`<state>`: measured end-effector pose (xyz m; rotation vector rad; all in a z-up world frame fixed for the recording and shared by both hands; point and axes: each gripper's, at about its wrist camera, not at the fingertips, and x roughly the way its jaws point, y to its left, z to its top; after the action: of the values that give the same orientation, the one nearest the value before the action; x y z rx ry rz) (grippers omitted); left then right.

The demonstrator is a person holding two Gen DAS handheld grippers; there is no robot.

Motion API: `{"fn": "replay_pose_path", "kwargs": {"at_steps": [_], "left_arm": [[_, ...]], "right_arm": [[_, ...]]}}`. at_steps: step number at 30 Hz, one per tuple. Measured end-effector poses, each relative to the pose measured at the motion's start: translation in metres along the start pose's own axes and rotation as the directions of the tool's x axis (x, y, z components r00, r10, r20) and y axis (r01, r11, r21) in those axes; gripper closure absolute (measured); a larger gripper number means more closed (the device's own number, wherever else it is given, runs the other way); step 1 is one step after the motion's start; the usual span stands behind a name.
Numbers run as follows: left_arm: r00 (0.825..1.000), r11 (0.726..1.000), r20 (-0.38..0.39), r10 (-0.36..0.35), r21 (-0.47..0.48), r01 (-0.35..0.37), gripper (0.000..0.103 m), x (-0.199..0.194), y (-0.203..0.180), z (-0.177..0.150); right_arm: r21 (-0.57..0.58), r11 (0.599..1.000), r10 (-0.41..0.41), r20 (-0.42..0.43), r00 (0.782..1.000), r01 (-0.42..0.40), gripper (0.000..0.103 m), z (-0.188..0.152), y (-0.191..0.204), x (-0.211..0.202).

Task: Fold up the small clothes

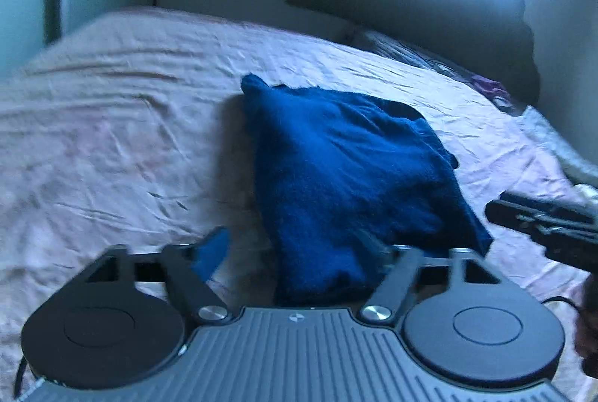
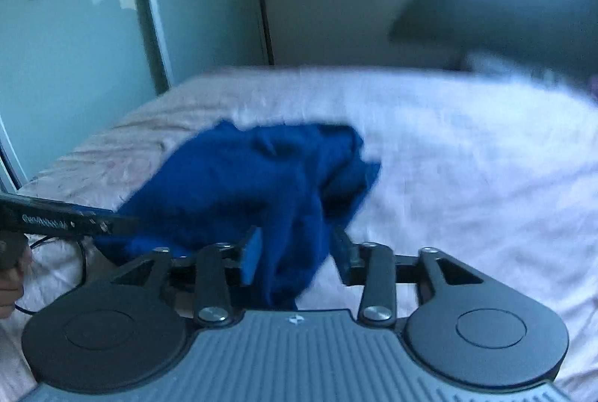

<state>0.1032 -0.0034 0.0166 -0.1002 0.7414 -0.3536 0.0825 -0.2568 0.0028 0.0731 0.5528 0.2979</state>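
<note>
While the wrinkled pale pink bedsheet [image 1: 112, 148] runs bare to its far and left edges in the left wrist view, the crumpled dark blue knit garment [image 1: 347, 178] lies mid-bed, its near end between the spread fingers of the left gripper [image 1: 295, 252]. In the right wrist view, open sheet [image 2: 467, 159] lies rightward; the right gripper [image 2: 295, 252], jaws apart, straddles the garment's [image 2: 239, 189] hanging near fold

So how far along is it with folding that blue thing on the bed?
Early or midway. The blue garment lies bunched and rumpled on the pink bedsheet, with no neat fold visible. Both the left gripper and right gripper have open fingers with near-edge cloth between them. Left: gripping, folding over, flattening.
</note>
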Motion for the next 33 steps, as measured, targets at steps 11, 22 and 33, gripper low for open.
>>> {"fn": "replay_pose_path", "kwargs": {"at_steps": [11,22,33], "left_arm": [[0.990,0.990,0.027,0.136,0.025,-0.136,0.010,-0.003,-0.009,-0.034],[0.985,0.985,0.028,0.168,0.039,-0.169,0.010,-0.014,-0.018,-0.046],[0.982,0.982,0.027,0.186,0.030,-0.187,0.009,-0.030,-0.013,-0.058]], "right_arm": [[-0.056,0.998,-0.038,-0.079,0.996,0.034,0.017,-0.023,0.024,0.014],[0.148,0.989,0.039,-0.118,0.992,-0.021,0.007,-0.042,0.019,0.005],[0.098,0.995,0.012,-0.156,0.988,0.003,0.006,-0.052,0.042,0.002]]}}
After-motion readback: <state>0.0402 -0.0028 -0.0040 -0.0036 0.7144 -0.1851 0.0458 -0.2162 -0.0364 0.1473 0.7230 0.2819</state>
